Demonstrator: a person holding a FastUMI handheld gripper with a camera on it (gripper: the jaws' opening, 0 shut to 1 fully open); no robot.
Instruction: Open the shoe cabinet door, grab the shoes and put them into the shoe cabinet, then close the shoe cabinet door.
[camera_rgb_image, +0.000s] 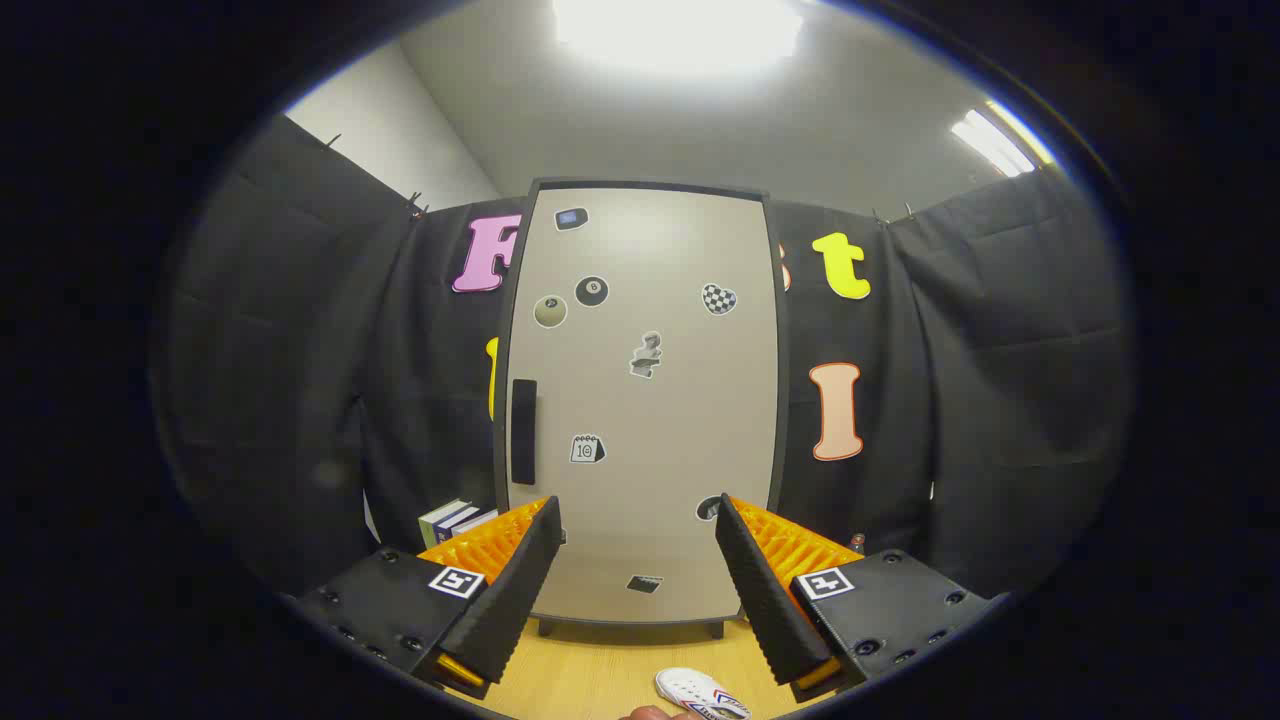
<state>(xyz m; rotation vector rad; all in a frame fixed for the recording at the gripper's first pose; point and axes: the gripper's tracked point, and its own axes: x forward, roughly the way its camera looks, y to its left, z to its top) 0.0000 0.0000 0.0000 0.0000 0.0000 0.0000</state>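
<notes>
Facing the closed shoe cabinet door (645, 400), the gripper (638, 545) holds its jaws wide and empty; the upright handle (523, 431) lies ahead, left of them.

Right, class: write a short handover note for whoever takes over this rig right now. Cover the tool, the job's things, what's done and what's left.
Tool: open, holding nothing, aimed at the cabinet door.
Door: shut, with its dark handle on the left edge.
Shoe: white, on the wooden floor between the fingers, short of the cabinet.
Done: nothing yet.
Left: open the door, put the shoe inside, close the door.
</notes>
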